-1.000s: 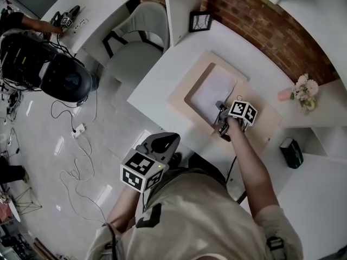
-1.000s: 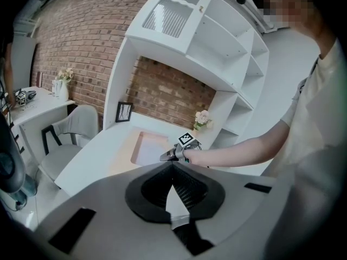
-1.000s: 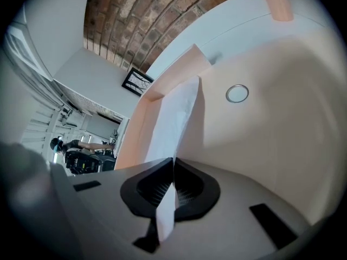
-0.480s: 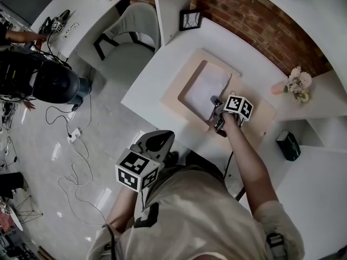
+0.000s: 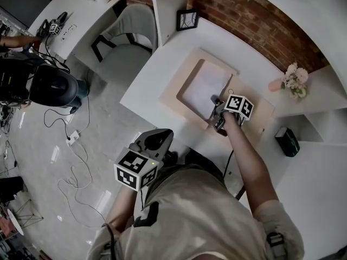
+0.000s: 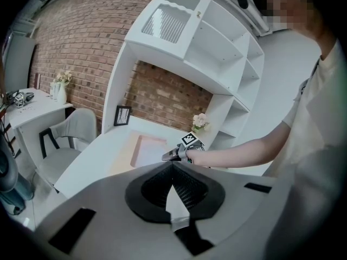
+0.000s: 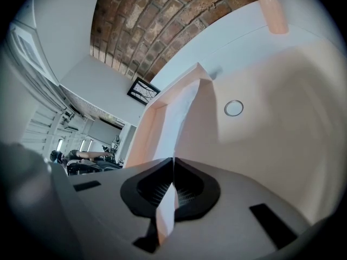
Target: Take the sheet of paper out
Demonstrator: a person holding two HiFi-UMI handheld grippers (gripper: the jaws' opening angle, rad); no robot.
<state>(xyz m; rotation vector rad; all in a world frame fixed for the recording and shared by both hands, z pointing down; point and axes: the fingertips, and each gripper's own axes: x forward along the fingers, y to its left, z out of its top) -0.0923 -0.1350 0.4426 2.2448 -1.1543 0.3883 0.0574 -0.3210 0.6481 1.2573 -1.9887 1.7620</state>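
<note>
At a white desk (image 5: 143, 93) set against a red brick wall (image 5: 244, 15), the person's right gripper (image 5: 216, 101) reaches down to the near right corner of a white rectangular sheet of paper (image 5: 203, 85), which lies in the sunken rectangle of a flat pale-pink tray (image 5: 255, 118). The right gripper view shows the black ribbed jaws pressed together, with the sheet (image 7: 176, 118) running straight into their tips. The gripper (image 7: 173, 164) therefore appears clenched on the paper's corner, just beside a small metal ring (image 7: 233, 108) on the tray's raised surface (image 7: 271, 145). Nearly all of the sheet rests inside the recess, bounded by the tray's rim on its far and left sides. Only the pinched corner seems to curve up toward the jaws. The left gripper (image 5: 152, 142) hangs well apart from the desk, low by the person's body. Its jaws are closed on nothing in its own view (image 6: 172, 169) and it takes no part in the work. By this reading the grasp is made but the removal has barely begun. What is left is to lift or slide the sheet clear of the rim and carry it out of the tray.
</note>
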